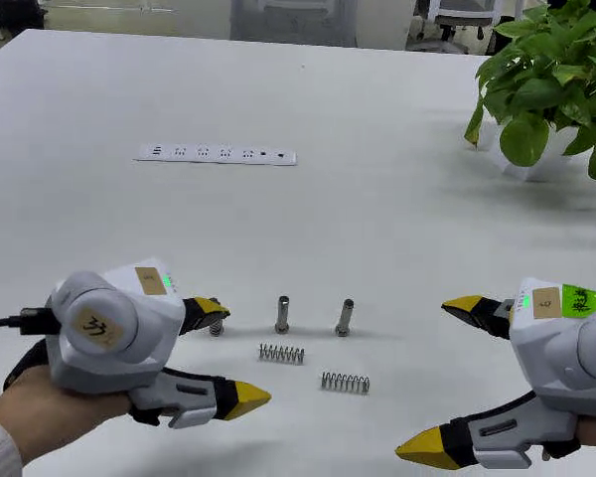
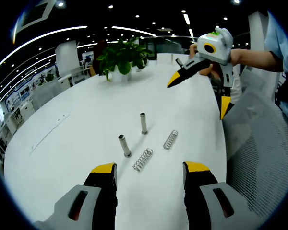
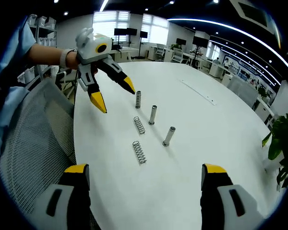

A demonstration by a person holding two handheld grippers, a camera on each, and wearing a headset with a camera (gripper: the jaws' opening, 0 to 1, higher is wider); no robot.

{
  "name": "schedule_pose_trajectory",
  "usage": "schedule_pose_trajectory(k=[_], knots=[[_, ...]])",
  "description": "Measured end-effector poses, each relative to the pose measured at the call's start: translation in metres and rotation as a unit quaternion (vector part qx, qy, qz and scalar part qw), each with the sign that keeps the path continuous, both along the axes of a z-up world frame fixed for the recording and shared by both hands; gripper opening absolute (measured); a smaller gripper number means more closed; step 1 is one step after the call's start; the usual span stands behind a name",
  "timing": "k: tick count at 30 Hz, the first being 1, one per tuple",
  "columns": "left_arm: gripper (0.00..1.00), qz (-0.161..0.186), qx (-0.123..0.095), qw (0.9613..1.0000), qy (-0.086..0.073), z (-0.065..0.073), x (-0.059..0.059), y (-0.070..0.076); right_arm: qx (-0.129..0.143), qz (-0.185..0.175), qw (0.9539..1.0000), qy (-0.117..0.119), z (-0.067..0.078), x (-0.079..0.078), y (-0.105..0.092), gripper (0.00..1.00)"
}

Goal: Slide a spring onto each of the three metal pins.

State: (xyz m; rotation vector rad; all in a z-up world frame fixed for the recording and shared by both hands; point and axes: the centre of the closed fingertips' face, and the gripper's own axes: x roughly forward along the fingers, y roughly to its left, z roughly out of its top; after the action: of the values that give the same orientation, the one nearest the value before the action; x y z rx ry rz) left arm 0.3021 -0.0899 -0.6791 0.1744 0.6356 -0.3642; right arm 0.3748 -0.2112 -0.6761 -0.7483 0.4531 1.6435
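- Head view: the left gripper (image 1: 236,354) hovers over the near left of the white table (image 1: 377,219). Its yellow-tipped jaws are spread wide with nothing between them. The right gripper (image 1: 425,378) hovers at the near right, its jaws also parted and empty.
- Between the grippers, 3 metal pins stand upright in a row. The left pin (image 1: 216,327) is partly hidden behind the left gripper's far jaw. Beside it stand the middle pin (image 1: 282,314) and the right pin (image 1: 345,317).
- 2 loose springs lie flat just on the near side of that row: the left spring (image 1: 281,353) and the right spring (image 1: 345,382).
- A power strip (image 1: 216,154) lies farther back, and a potted plant (image 1: 551,70) stands at the far right.
- Left gripper view: the gripper's own jaws are released and bare. Ahead are the middle pin (image 2: 124,145), the right pin (image 2: 143,123) and both springs. The right gripper (image 2: 197,98) is beyond them, gaping.
- Right gripper view: the gripper's own jaws stand apart, empty. The left pin (image 3: 138,99) wears a coil around its shank, close beside the left gripper's (image 3: 116,99) jaw tip. The other 2 pins are bare. A mesh chair (image 3: 33,143) sits at the table's edge.
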Motion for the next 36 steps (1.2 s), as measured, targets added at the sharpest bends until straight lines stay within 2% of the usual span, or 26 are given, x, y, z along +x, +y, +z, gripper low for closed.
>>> schedule_pose_trajectory(k=[2,6,13,15,18,21,23,28,36], knots=[[0.51,-0.008,0.022,0.9997,0.007,-0.004,0.004,0.002,-0.001,-0.001,1.0,0.001,-0.001,-0.001,-0.001,0.98],[0.41,-0.013,0.022,0.9996,0.016,-0.013,0.015,-0.001,-0.004,-0.002,1.0,0.005,-0.004,-0.004,-0.005,0.97],[0.29,-0.023,0.057,0.9963,0.061,-0.039,0.025,0.007,-0.006,-0.012,0.9998,0.012,-0.006,-0.006,-0.011,0.97],[0.27,-0.021,0.061,0.9951,0.075,-0.047,0.027,0.01,-0.007,-0.015,0.9998,0.013,-0.007,-0.006,-0.013,0.97],[0.24,-0.019,0.056,0.9948,0.084,-0.054,0.029,0.013,-0.008,-0.018,0.9997,0.015,-0.008,-0.007,-0.015,0.97],[0.22,-0.021,0.06,0.9941,0.088,-0.059,0.031,0.012,-0.008,-0.021,0.9996,0.016,-0.009,-0.008,-0.017,0.96],[0.21,-0.017,0.06,0.9934,0.097,-0.064,0.031,0.014,-0.008,-0.024,0.9995,0.018,-0.01,-0.008,-0.018,0.96],[0.2,-0.018,0.061,0.9928,0.101,-0.069,0.032,0.018,-0.008,-0.028,0.9994,0.02,-0.012,-0.01,-0.022,0.96],[0.17,-0.029,0.071,0.9901,0.117,-0.07,0.027,0.013,-0.008,-0.032,0.9991,0.026,-0.015,-0.013,-0.024,0.95]])
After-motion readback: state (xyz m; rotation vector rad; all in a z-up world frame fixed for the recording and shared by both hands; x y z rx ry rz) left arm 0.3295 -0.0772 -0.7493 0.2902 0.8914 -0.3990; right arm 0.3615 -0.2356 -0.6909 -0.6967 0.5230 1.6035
